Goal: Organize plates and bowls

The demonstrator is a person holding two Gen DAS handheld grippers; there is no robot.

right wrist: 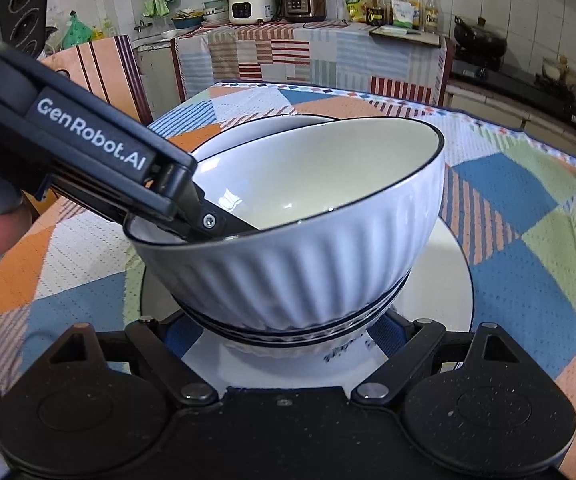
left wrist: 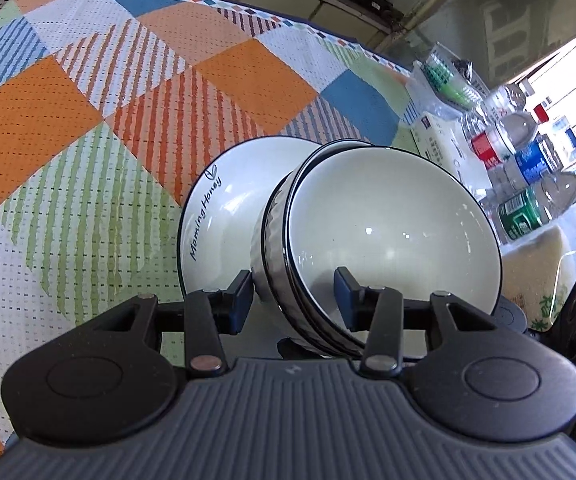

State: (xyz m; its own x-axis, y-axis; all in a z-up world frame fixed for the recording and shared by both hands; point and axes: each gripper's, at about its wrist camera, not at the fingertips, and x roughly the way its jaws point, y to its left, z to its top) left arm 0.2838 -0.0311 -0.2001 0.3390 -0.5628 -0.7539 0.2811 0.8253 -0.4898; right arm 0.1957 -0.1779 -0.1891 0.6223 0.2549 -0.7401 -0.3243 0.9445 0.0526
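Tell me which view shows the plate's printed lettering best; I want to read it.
The left wrist view: on the white round plate, the black lettering reads "Morning Honey" clearly along its rim. The right wrist view shows the plate from the front, its lettering mostly hidden under the stacked white ribbed bowls.

The stacked bowls (right wrist: 307, 248) were white with a dark blue rim line, ribbed outside and glossy cream inside; at least two sat nested, the top one tilted against the one beneath. They rested on the plate (right wrist: 443, 276), a white plate with a thin dark rim and small dark lettering near its edge. The plate itself lay over the patchwork tablecloth (right wrist: 519, 208), near its middle.
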